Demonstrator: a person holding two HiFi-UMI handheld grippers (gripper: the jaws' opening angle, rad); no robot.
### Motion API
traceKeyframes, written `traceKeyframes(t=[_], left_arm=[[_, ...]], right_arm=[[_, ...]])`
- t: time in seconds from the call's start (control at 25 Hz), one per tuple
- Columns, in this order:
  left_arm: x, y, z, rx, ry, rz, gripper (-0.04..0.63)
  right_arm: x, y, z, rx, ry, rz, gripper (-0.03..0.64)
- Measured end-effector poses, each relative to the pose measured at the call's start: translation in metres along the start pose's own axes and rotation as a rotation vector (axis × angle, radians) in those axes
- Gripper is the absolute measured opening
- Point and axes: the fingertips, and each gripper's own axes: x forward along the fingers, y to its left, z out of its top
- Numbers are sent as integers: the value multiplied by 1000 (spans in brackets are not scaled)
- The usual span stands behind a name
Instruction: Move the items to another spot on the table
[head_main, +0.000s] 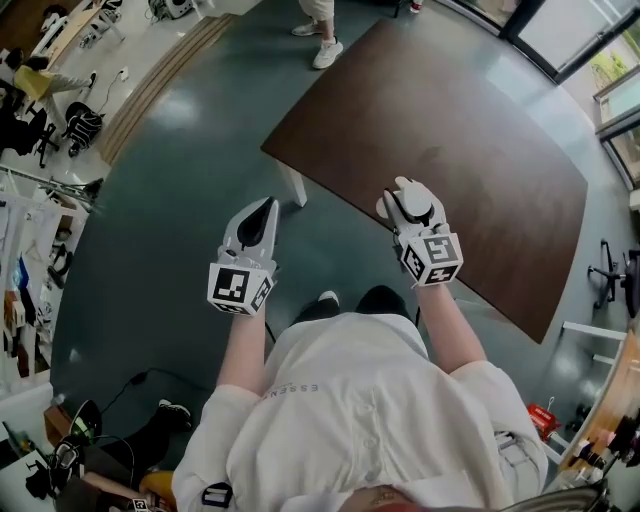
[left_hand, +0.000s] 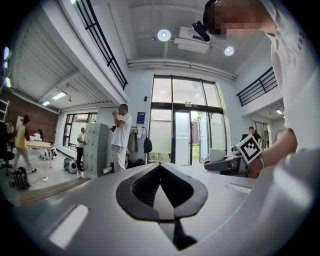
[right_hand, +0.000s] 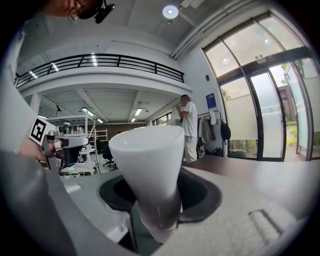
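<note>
Two tools are in view, the left tool (head_main: 262, 215) and the right tool (head_main: 410, 200). There are two marker cubes (head_main: 240, 288), one on each tool. There is one white cup (right_hand: 150, 165) and one brown surface (head_main: 470, 150). Two white shoes (head_main: 327, 52) show on the floor. The left tool view shows one grey cabinet (left_hand: 95, 147) and two round ceiling lamps (left_hand: 164, 35).

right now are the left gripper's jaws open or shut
Shut. The left gripper shows its jaws meeting at a point in its own view, nothing between them.
</note>
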Motion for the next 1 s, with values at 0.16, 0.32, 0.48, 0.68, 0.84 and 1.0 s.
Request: traceKeyframes(t=[0.16,0.32,0.48,0.68,0.84,1.0], left_arm=[[-7,36,-10,-20,16,30,17],[4,69,-23,-52,24,45,17],[26,117,-30,-74,34,56,16],[71,175,-21,-62,48,15,17],[113,206,-16,-58,51,-28,17],[152,220,-17,-53,68,-88,17]], right_arm=[[38,19,3,-7,15,19,195],[83,24,-4,-36,42,39,195],[133,27,-11,-63,64,44,195],[193,16,1,-58,64,-11,195],[236,0,11,-41,59,-46,195],[261,-15,11,-33,69,-82,195]])
